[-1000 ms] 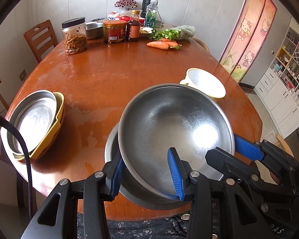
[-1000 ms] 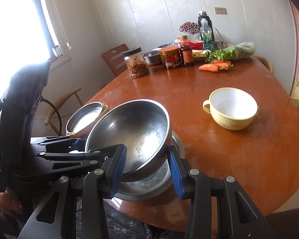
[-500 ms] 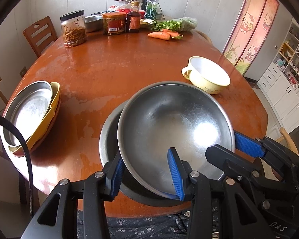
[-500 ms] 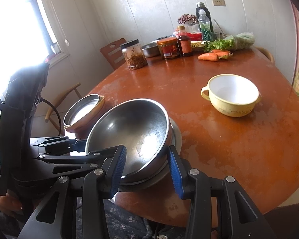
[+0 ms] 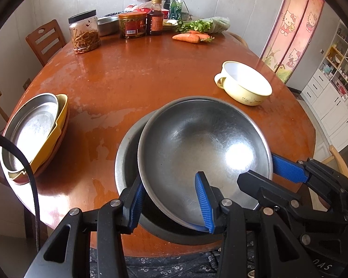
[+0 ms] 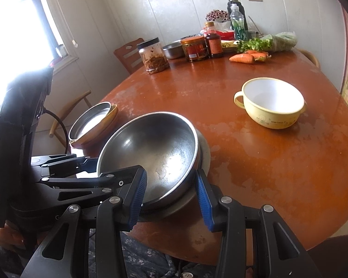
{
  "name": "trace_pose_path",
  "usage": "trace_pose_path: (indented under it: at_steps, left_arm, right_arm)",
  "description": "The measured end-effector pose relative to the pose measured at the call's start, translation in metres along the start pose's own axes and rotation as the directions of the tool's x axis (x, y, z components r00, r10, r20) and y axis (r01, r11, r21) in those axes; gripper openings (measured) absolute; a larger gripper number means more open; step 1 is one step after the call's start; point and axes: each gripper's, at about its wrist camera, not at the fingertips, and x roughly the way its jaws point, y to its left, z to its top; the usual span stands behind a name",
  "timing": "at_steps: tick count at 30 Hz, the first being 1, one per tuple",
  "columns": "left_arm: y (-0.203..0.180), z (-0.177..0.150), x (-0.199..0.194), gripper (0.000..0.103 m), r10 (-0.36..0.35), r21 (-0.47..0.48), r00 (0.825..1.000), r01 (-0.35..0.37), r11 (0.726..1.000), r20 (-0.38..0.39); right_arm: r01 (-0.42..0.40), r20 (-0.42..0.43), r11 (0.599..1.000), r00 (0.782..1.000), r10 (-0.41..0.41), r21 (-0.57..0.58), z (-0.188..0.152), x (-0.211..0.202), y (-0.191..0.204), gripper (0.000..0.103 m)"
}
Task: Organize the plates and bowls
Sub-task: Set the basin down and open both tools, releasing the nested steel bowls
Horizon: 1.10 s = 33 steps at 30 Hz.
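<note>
A steel bowl [image 5: 204, 148] [image 6: 155, 148] is tilted inside a larger steel bowl [image 5: 127, 159] [image 6: 205, 153] at the table's near edge. My left gripper [image 5: 171, 199] straddles its near rim, one finger inside and one outside. My right gripper [image 6: 171, 197] straddles its right rim the same way; it shows in the left wrist view [image 5: 266, 169]. I cannot tell whether either grips the rim. A cream bowl with handles [image 5: 243, 85] [image 6: 271, 102] stands to the right. A stack of steel and yellow plates [image 5: 32, 132] [image 6: 92, 120] sits at the left edge.
Jars, bottles, a steel basin [image 5: 106, 24], carrots [image 5: 189, 37] and greens stand at the table's far side [image 6: 197, 48]. Wooden chairs [image 5: 45, 40] stand around the round brown table [image 5: 136, 78]. A black cable [image 5: 32, 185] hangs at the left.
The steel bowl, with both grippers on its rim, has come down into the larger bowl and now rests tilted in it.
</note>
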Motion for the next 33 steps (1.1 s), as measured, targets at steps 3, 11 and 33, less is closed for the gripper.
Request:
trace_pose_path:
  at_steps: [3,11,33]
  left_arm:
    - [-0.001,0.0,0.0,0.042,0.001,0.004,1.0,-0.001,1.0,0.002]
    - [0.003,0.0,0.001,0.043,0.002,0.006,1.0,-0.002,1.0,0.009]
    - [0.007,0.004,-0.011,0.054,-0.001,0.019,0.999,0.0,1.0,0.05]
  right_arm:
    - [0.005,-0.001,1.0,1.0,-0.005,-0.004,0.0,0.001,0.0,0.046]
    - [0.018,0.012,1.0,1.0,-0.017,-0.019,0.002,-0.001,0.001,0.046]
    - [0.0,0.025,1.0,1.0,0.0,0.003,0.011,-0.003,-0.003,0.056]
